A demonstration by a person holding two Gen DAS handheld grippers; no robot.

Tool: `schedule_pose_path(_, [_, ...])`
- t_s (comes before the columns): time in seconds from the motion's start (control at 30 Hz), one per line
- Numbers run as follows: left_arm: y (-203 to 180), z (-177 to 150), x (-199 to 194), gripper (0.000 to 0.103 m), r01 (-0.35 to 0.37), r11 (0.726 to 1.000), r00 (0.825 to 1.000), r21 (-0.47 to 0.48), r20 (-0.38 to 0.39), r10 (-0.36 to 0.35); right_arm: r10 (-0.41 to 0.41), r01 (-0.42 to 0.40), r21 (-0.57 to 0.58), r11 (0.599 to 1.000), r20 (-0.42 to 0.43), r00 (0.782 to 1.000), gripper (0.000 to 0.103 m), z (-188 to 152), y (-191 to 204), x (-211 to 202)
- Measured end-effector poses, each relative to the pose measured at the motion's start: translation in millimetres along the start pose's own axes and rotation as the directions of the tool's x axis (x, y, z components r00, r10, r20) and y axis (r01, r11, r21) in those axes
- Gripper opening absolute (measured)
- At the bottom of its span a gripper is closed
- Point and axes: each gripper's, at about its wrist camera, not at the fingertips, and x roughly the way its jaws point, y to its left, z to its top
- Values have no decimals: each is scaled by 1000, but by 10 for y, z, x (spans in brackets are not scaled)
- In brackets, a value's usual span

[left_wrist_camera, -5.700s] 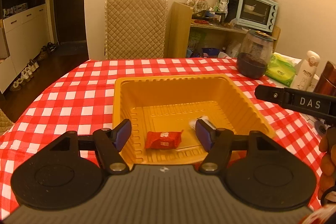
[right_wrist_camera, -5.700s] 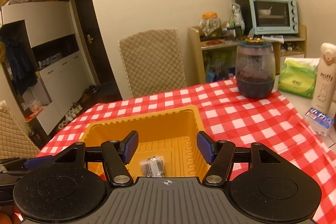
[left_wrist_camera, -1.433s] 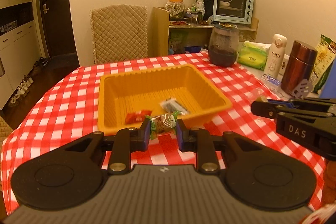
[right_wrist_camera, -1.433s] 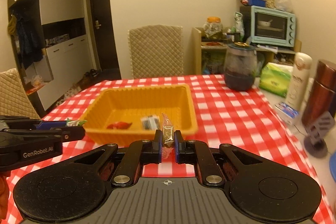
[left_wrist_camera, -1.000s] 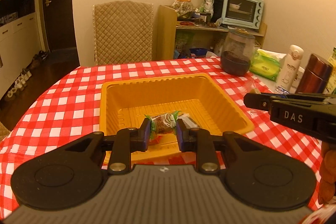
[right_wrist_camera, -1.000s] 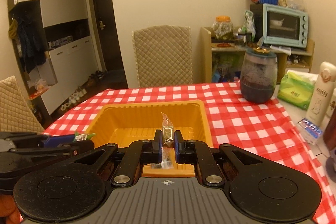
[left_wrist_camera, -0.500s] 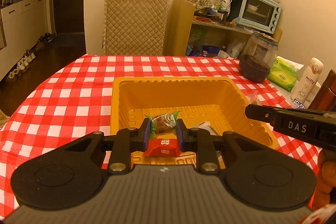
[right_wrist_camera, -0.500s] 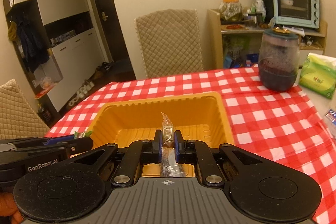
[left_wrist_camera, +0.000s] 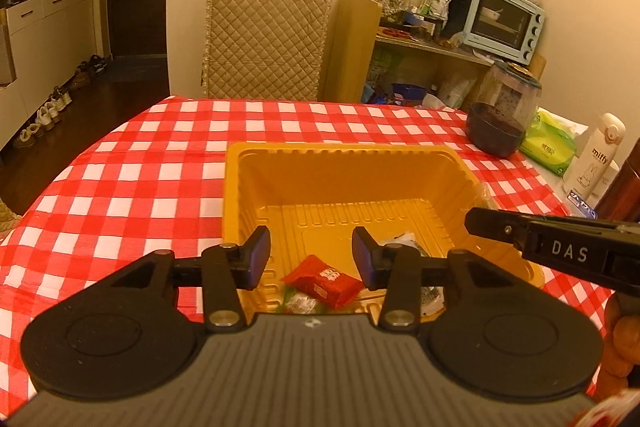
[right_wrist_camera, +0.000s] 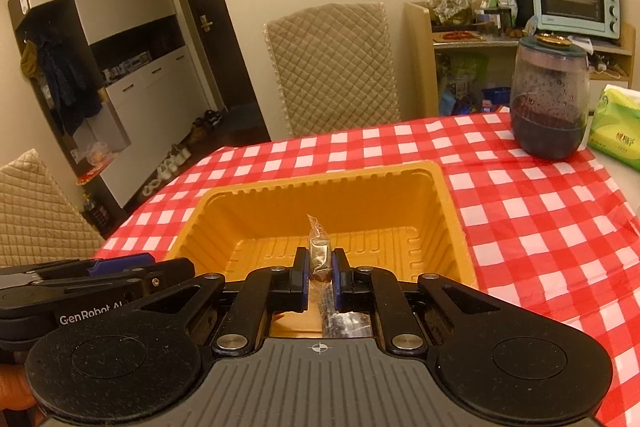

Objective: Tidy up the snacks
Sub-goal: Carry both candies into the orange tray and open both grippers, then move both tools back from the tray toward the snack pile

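Left gripper point(left_wrist_camera: 311, 258): we are holding it with jaws spread apart and empty, poised over the near end of the yellow moulded plastic tray point(left_wrist_camera: 236, 195). Right gripper point(right_wrist_camera: 320, 273): we are keeping it clamped on a small clear-wrapped brown candy point(right_wrist_camera: 319, 247), standing upright between the pads, above the tray's near wall.

Contents of tray, as we are seeing them from the left wrist view: a red foil-wrapped sweet point(left_wrist_camera: 325, 279); a green-and-clear wrapped sweet point(left_wrist_camera: 298, 303) lying just beneath it, partly hidden; a dark clear-wrapped packet point(left_wrist_camera: 404, 241) behind the right finger. The tray is sitting on the red-and-white checked tablecloth point(left_wrist_camera: 152, 163).

Step in hand, by our judgement: releasing the brown candy into the tray. To do it well, we are aiming to carry it clear of the rim, over bare floor, lower it close, then part the jaws fully so the wrapper is not clinging to a pad. The left gripper is best kept aside.
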Motion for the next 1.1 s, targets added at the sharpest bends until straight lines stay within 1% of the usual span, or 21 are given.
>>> schedule_pose_path(0.23, [8, 1, -28, 41, -3, 1000, 1000, 5, 8, 3, 19, -19, -1, 1000, 15, 1000, 11, -4, 51, 10])
schedule_pose_path(0.33, [8, -6, -24, 41, -6, 1000, 1000, 11, 5, 6, 54, -55, 19, 998, 36, 998, 12, -23, 27, 35])
schedule_pose_path(0.37, [12, -7, -23, 41, -7, 1000, 1000, 11, 4, 7, 61, -62, 30, 998, 35, 998, 13, -25, 10, 44])
schedule_pose_path(0.43, [20, -7, -21, 41, -11, 1000, 1000, 11, 4, 10, 57, -59, 54, 997, 38, 998, 27, -16, -23, 42])
schedule_pose_path(0.47, [24, -9, -20, 41, -12, 1000, 1000, 10, 4, 12, 58, -61, 68, 996, 43, 997, 42, -11, -46, 35])
schedule_pose_path(0.5, [32, -16, -21, 41, -12, 1000, 1000, 10, 4, 12, 59, -62, 81, 995, 48, 997, 46, -4, -67, 25])
schedule_pose_path(0.7, [26, -39, -23, 41, -13, 1000, 1000, 23, 1, 13, 34, -39, 88, 995, 58, 998, 46, 33, -93, -44])
schedule_pose_path(0.9, [0, -63, -29, 42, -12, 999, 1000, 33, 2, 12, 19, -23, 61, 998, 64, 998, 46, 27, -56, -83])
schedule_pose_path(1.1, [-58, -84, -93, 44, -11, 999, 1000, 45, 6, 11, -8, 5, 35, 999, 87, 996, 46, 3, -42, -175])
